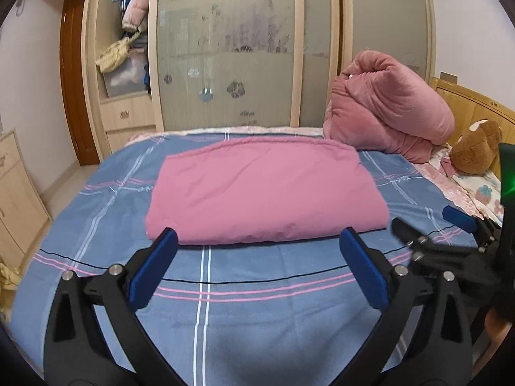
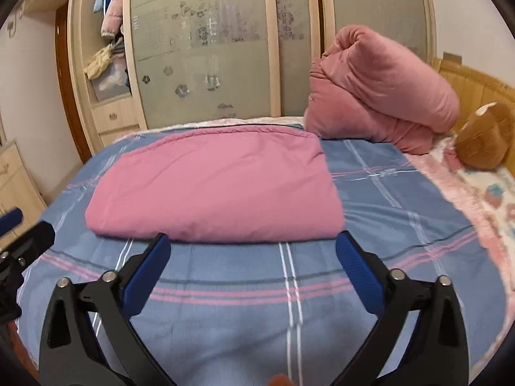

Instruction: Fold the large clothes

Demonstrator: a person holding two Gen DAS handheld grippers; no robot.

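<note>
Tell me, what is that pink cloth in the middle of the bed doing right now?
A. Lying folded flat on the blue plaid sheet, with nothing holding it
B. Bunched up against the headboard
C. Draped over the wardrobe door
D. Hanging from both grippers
A: the pink cloth lies as a flat folded rectangle on the blue plaid sheet, and both the left gripper and right gripper stand open, short of it.

A plain pink folded garment [image 1: 264, 189] lies on a blue bed sheet [image 1: 244, 289] checked with pink and white stripes, beside a dusty-rose quilt [image 1: 386, 106], a brown plush toy [image 1: 476, 148] and grey-green wardrobe doors [image 1: 225, 48] printed with flowers
</note>
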